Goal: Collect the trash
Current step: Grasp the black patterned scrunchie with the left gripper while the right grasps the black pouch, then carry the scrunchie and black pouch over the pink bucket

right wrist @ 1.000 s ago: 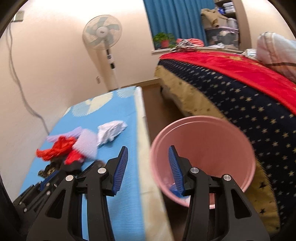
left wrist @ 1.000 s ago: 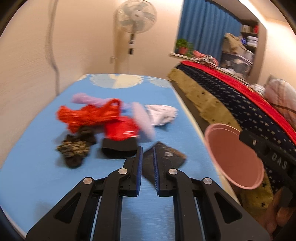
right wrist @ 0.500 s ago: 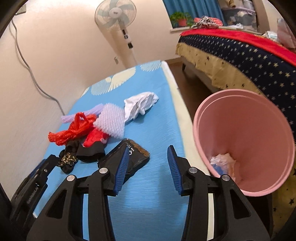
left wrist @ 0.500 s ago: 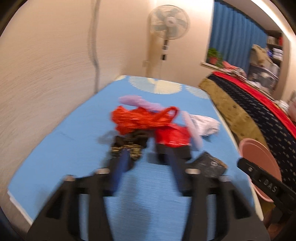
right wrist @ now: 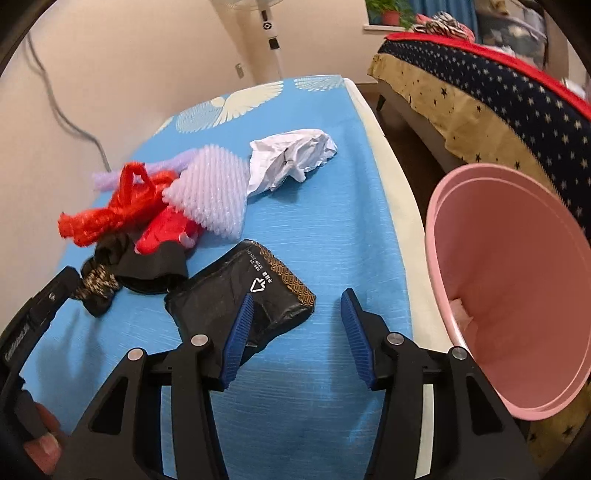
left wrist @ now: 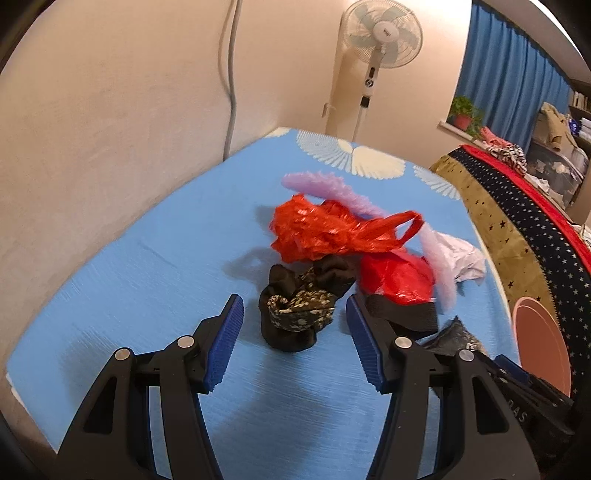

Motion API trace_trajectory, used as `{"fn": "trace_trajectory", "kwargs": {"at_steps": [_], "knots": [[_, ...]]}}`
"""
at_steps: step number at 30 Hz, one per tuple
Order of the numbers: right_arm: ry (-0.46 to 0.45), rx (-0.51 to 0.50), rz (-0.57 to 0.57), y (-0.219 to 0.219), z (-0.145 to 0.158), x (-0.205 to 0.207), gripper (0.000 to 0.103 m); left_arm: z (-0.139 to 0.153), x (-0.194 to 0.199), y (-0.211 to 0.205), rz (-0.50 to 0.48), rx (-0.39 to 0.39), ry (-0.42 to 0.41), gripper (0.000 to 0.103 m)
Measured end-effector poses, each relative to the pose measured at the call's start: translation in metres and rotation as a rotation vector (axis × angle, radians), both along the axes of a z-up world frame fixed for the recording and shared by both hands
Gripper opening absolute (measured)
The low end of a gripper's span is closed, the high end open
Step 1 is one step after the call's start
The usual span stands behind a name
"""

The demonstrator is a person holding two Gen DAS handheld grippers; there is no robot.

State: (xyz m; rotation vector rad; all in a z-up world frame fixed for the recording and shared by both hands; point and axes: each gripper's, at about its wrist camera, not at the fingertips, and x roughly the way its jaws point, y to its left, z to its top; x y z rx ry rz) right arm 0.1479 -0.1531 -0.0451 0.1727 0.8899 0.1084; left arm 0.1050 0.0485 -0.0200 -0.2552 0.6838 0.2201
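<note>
Gaping empty, left tool frames the dark cloth wad; right tool is opening, empty.

I am in a bedroom in a home. At the right of my left view is a bed with a starry blanket. A standing fan is at the top, by a plain wall. Blue curtains hang at the upper right, with a small potted plant on the sill. Below me is a blue mat.
</note>
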Motion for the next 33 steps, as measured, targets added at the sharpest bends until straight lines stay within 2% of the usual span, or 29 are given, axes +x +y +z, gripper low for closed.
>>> {"fn": "trace_trajectory", "kwargs": {"at_steps": [2,4,5,10,12,14,15,20,27,33], "knots": [[-0.004,-0.010,0.009,0.002,0.000,0.000,0.045,-0.004,0.004,0.003,0.010,-0.015,0.017,0.057],[-0.011,-0.018,0.027,0.006,0.001,0.000,0.034,-0.006,0.006,0.004,0.009,-0.028,0.025,0.057],[-0.014,-0.026,0.037,0.008,0.001,-0.001,0.033,-0.006,0.007,0.003,0.006,-0.031,0.026,0.056],[-0.026,-0.032,0.058,0.011,0.003,-0.002,0.015,-0.010,0.010,0.004,-0.011,-0.072,0.049,0.023],[-0.030,-0.013,0.054,0.008,0.004,-0.002,0.008,-0.011,0.010,0.007,-0.011,-0.083,0.047,0.017],[-0.036,0.003,0.052,0.006,0.007,-0.004,0.006,-0.010,0.008,0.007,-0.018,-0.086,0.045,0.013],[-0.040,0.009,0.052,0.006,0.007,-0.005,0.005,-0.009,0.008,0.007,-0.022,-0.085,0.043,0.007],[-0.087,0.049,0.052,0.002,0.023,-0.014,0.004,-0.003,-0.001,0.006,-0.033,-0.089,0.032,0.005],[-0.173,0.065,0.080,0.002,0.053,-0.035,0.001,0.010,-0.015,0.004,-0.058,-0.091,-0.003,0.004],[-0.208,0.063,0.080,-0.005,0.069,-0.050,0.001,0.024,-0.028,0.000,-0.075,-0.085,-0.035,0.004]]}}
